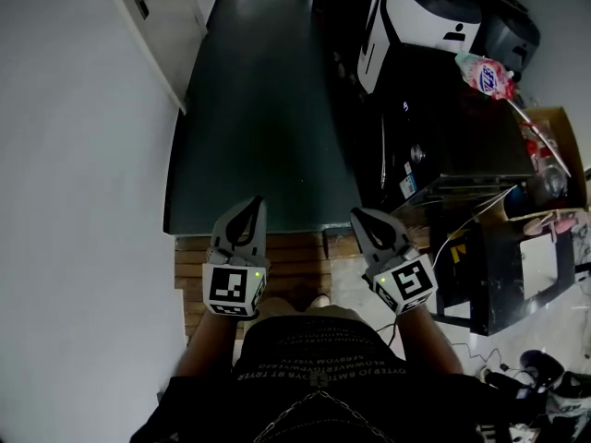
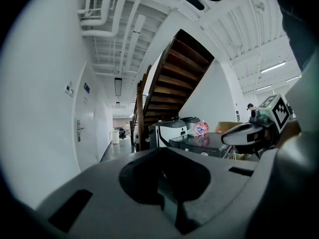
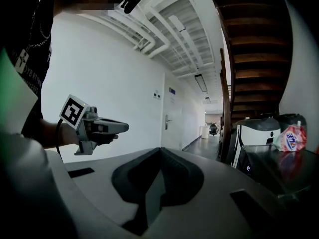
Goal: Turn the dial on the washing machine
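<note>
Washing machine [image 1: 452, 141]: sited at 2 o'clock of right claw [image 1: 362, 218], the nearer; left claw [image 1: 251, 209] farther. Both claws are held closed, empty; dial not made out.

Black machine [image 1: 462, 127], controls lost in dark — far corridor shapes [image 3: 213, 129], too small

corridor floor [image 1: 268, 109] open ahead; white wall [image 1: 83, 201] close left; dark appliances [image 1: 443, 146] crowd right.
</note>
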Demonstrator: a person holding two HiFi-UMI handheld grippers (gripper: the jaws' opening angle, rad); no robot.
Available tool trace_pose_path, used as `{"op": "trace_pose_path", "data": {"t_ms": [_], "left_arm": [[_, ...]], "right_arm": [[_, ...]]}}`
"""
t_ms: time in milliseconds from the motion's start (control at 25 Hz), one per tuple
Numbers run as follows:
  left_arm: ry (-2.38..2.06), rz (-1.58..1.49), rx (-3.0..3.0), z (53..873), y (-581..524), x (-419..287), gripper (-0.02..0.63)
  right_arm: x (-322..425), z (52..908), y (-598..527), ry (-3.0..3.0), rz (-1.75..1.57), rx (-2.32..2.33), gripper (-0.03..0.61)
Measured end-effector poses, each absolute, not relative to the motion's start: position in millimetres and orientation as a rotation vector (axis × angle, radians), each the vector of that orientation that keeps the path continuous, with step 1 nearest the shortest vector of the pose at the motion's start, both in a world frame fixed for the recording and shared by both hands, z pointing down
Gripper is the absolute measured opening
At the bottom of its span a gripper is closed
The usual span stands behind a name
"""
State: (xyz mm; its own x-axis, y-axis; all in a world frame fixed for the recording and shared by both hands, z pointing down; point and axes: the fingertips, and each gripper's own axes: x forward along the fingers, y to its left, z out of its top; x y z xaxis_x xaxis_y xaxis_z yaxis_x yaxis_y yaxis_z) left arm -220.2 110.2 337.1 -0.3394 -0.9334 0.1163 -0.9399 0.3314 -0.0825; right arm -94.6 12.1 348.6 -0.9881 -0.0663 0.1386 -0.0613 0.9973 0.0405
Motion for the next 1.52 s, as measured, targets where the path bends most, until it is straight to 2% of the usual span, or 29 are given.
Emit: {"op": "trace_pose_path", "data": {"t_ms": [280,560,1280,1520], "left_arm": [[-2.489,0.250,1.802,341,80,-213,0.006],[-2.448,0.278,1.834,342,58,-245,0.006],[-2.223,0.242,2.079,313,-15,-409,0.006],[-2.140,0.237,2.183,295,-35,-443,0.006]], "right_arm": [[-80,344,-16,-3.004,-0.037,0.121,-0.003],[-104,351,-32,-2.995,0.013,0.167,-0.003],[-288,322,-69,-2.927,0.042,0.388,-0.003],[-312,300,-82,-2.869,0.009,0.503,-0.003]]}}
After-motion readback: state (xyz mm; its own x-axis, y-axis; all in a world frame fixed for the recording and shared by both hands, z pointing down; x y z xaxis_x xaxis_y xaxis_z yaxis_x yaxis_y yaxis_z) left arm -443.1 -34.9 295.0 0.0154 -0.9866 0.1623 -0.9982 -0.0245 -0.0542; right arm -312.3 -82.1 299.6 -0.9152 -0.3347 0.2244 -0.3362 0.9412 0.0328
